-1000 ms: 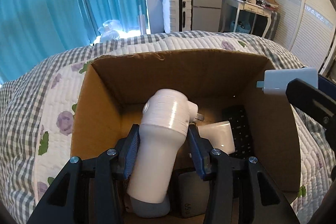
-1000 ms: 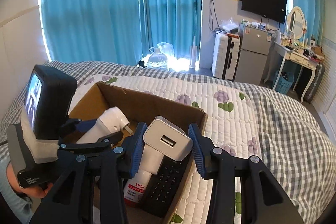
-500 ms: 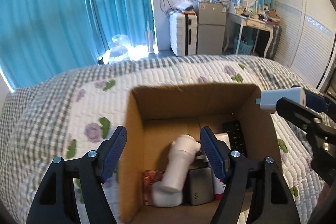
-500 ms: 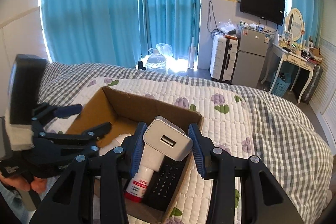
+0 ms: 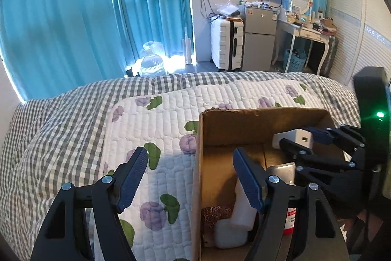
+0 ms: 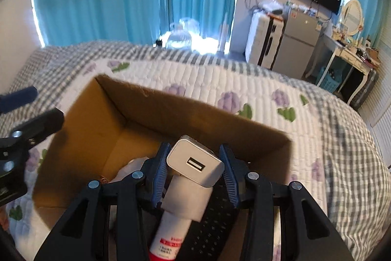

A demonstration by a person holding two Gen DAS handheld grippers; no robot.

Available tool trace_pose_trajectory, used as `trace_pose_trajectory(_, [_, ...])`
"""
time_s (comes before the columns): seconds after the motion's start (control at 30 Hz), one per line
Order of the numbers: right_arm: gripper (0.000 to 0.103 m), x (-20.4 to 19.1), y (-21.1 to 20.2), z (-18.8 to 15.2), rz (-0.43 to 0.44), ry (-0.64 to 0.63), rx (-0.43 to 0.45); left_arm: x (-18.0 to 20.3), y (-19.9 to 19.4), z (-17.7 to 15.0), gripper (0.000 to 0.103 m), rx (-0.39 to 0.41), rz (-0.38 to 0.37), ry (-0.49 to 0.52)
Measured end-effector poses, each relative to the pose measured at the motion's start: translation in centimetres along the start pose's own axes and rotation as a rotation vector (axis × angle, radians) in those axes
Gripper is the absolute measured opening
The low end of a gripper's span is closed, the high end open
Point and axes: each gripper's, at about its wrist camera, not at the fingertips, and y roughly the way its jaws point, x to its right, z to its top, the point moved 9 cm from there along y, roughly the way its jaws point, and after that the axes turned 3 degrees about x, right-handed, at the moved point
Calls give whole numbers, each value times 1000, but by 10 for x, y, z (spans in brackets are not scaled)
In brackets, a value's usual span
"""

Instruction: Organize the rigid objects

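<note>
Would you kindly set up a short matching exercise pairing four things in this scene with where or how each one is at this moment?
Things:
1. USB charger
2. left gripper
3. white bottle
4. cardboard box

States:
A. resting on the quilted bed cover
B. clamped in the right gripper
C. lying inside the box
D. open, holding nothing

Pairs: 1-B, 2-D, 3-C, 4-A

Matt cardboard box (image 6: 156, 111) on quilted cloth bedspread (image 5: 156, 124).
</note>
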Motion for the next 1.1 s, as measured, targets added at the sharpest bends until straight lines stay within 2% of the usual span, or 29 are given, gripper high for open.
trace_pose_trajectory(0.23, [42, -2, 30, -6, -9, 10, -94, -2, 12, -5, 75, -10, -18, 1])
trace_pose_trajectory(0.33, [60, 3, 21, -1, 3, 50, -51, -4, 12, -8, 75, -23, -16, -5])
trace_pose_trajectory(0.5, [60, 7, -12, 9, -13, 54, 10, -1, -13, -3, 75, -4, -13, -12])
trace_pose_trajectory(0.63, [60, 15, -64, 21, -43, 46, 74, 8, -56, 14, 75, 51, -21, -15])
trace_pose_trajectory(0.77, [60, 24, -137, 36, -84, 34, 168, 19, -111, 35, 75, 132, -22, 10])
trace_pose_trajectory(0.9, [60, 23, -204, 44, -109, 13, 254, 28, -169, 53, 75, 217, -12, 46])
trace_pose_trajectory(1.1, [60, 9, -304, 47, -127, -7, 385, 31, -240, 65, 75, 319, -33, 33])
